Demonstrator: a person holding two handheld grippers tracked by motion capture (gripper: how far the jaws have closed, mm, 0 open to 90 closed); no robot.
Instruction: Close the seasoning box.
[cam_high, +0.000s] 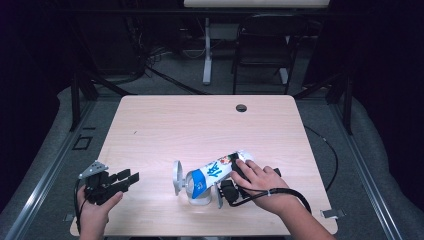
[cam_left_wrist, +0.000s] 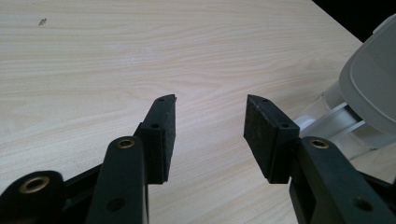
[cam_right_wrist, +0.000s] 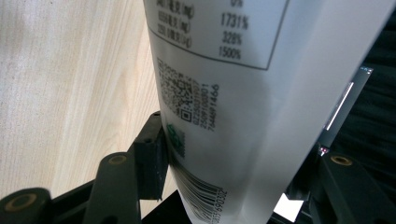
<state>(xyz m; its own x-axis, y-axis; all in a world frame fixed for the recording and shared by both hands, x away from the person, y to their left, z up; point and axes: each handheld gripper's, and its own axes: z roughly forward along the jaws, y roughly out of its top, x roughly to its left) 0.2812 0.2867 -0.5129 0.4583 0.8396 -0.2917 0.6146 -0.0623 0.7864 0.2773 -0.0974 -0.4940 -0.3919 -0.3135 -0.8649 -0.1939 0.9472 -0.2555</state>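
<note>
A blue and white drink carton lies tilted across a white stand near the table's front edge, its printed end raised toward the right. My right gripper is shut on that raised end. In the right gripper view the carton fills the gap of the right gripper; the left pad presses its side and the other pad is hidden behind it. My left gripper rests open at the front left with nothing between its jaws. The left gripper points over bare wood toward the stand.
The wooden table has a cable hole near its far edge. A black cable loops off my right wrist. A dark chair and a white table leg stand beyond the table.
</note>
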